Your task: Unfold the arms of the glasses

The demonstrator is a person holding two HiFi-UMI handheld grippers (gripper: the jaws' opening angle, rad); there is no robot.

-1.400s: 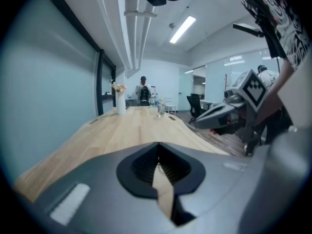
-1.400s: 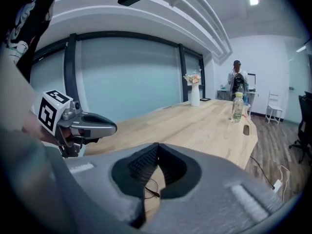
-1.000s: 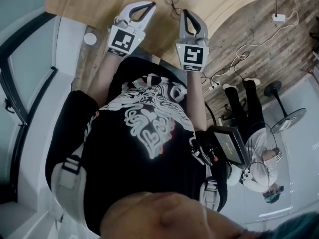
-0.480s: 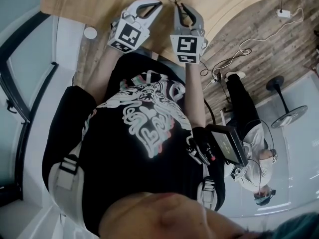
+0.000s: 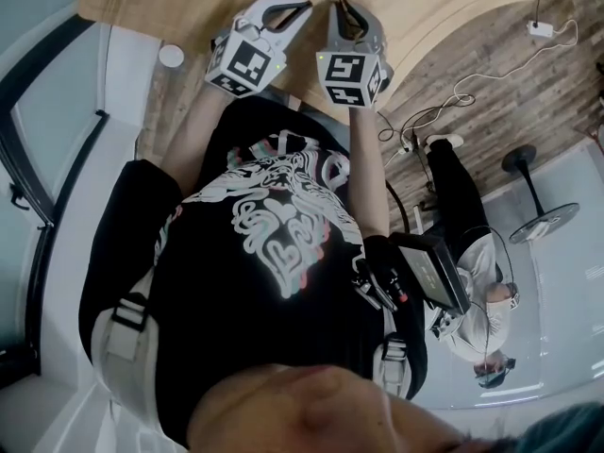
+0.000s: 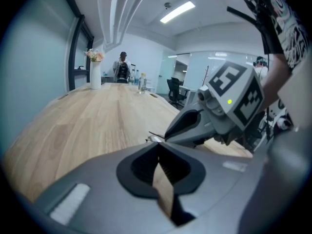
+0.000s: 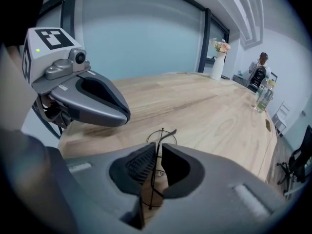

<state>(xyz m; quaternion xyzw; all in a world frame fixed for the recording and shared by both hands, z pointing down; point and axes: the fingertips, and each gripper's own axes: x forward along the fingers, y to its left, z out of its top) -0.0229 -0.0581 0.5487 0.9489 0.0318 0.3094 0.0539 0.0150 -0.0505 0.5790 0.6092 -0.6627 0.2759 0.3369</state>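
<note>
Glasses: thin dark wire frame [image 7: 160, 136] with round rims; one slender wire of it runs up through the slot of your right gripper.
Where they are: near the worktop's curved edge, just ahead of your body. Whether they rest on the wood or hang clear of it, you cannot tell.
Right gripper: your right gripper [image 7: 157, 152] has its jaws drawn in on that wire, ribbed pads on either side of it.
Left gripper: your left gripper [image 6: 158, 144] has its jaws tip to tip with only bare wood showing through the gap behind them. It sits just beside the right one.
Worktop: long, pale wood [image 6: 87, 126], mostly bare. A white vase of flowers [image 6: 95, 74] and some bottles [image 6: 141, 82] stand at the far end, where a person [image 6: 122, 72] also stands.
Room: office with a tall glass wall [image 7: 141, 38], a strip ceiling light [image 6: 178, 12] and an office chair [image 6: 173, 87].
Head view only: plank floor [image 5: 491, 55] with a white cable and plug block [image 5: 543, 29], and a small white disc [image 5: 171, 58] on the worktop.
Right gripper view only: the wire caught between the pads. In the left gripper view the glasses show as no more than a sliver past the jaw tips.
</note>
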